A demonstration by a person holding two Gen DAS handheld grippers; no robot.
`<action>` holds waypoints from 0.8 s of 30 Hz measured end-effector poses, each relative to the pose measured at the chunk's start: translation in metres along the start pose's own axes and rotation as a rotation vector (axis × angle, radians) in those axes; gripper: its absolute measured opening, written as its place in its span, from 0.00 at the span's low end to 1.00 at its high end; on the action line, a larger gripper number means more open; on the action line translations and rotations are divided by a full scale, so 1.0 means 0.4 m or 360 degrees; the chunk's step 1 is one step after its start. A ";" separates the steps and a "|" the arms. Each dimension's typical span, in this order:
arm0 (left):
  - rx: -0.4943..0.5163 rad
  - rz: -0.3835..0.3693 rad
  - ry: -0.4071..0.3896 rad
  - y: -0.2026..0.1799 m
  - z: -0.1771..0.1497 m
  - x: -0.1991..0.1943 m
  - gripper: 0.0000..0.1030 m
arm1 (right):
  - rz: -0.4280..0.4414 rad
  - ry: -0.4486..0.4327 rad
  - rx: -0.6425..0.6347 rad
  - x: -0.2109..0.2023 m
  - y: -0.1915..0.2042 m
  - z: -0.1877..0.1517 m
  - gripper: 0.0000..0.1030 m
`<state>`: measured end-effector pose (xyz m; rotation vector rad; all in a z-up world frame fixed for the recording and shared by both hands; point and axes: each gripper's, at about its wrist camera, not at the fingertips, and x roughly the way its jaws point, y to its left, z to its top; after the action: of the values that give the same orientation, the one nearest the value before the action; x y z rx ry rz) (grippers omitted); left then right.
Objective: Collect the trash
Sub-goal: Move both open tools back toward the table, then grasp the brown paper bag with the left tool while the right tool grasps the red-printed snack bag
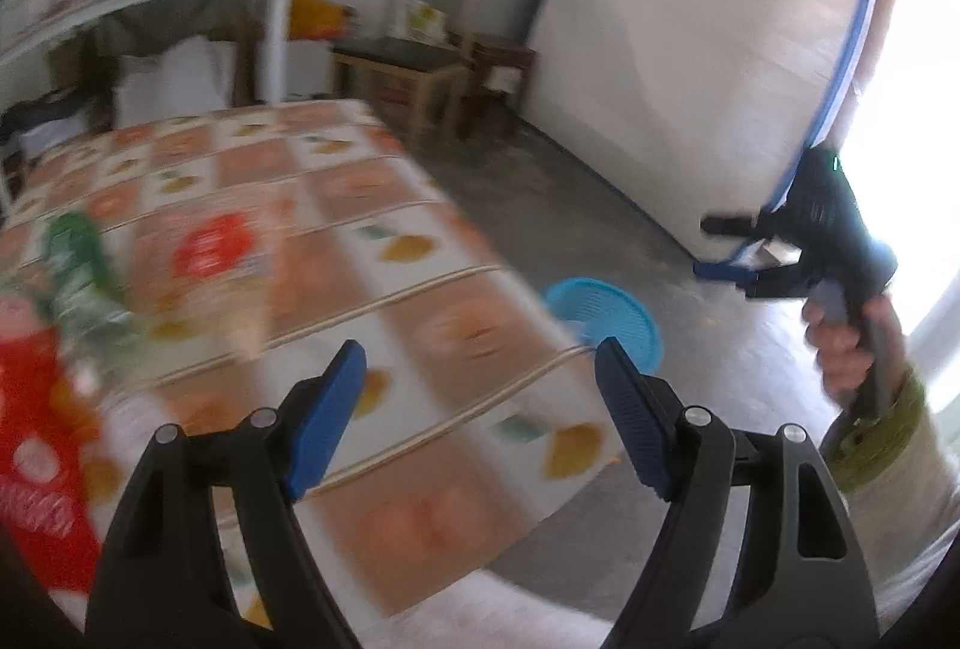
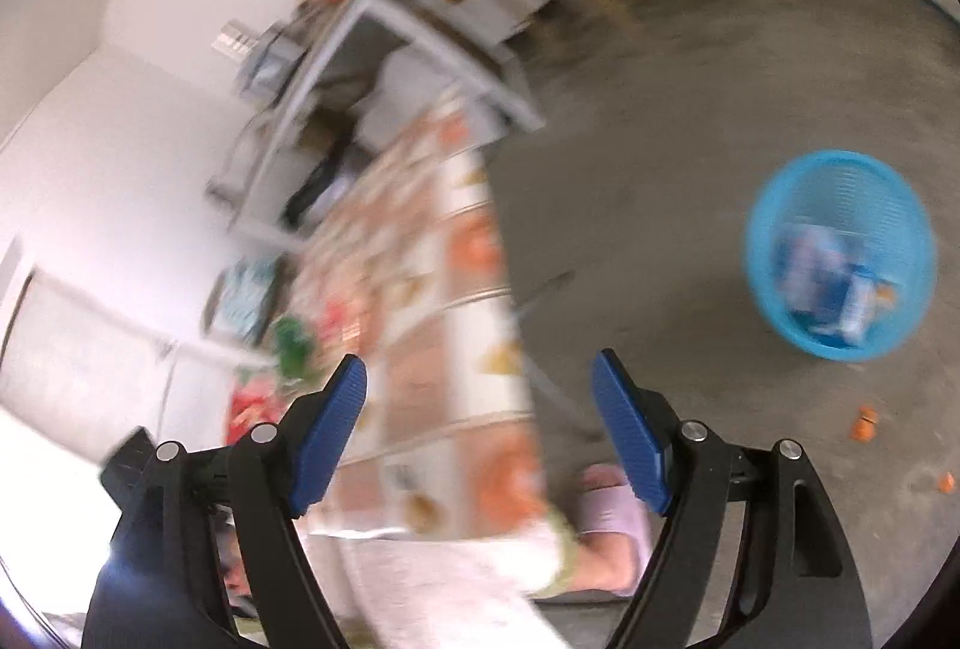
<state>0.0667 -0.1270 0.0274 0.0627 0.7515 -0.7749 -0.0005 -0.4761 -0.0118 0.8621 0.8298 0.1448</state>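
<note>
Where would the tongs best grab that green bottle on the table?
The green bottle looks upright among the wrappers at the table's left end, though blurred. Probably grip its body from the open right side with the left tongs, since the red packet crowds its near side.

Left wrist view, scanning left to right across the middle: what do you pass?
Red packet → green bottle → patterned tablecloth → blue basket → right gripper, held up off the table's right edge.
</note>
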 end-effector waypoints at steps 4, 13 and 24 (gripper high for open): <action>-0.0008 0.0145 -0.0077 0.049 -0.058 -0.048 0.72 | 0.0153 0.0203 -0.0053 0.177 0.138 0.030 0.73; -0.0016 0.0290 -0.0209 0.120 -0.122 -0.089 0.63 | 0.0089 0.0444 -0.0077 0.536 0.311 0.069 0.73; -0.0003 0.0196 -0.0211 0.144 -0.147 -0.078 0.33 | -0.0170 0.0512 -0.0116 0.699 0.338 0.069 0.38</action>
<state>0.0549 -0.0476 -0.0085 0.0550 0.6165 -0.6545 0.2381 -0.2837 -0.0685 0.7334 1.1621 0.2224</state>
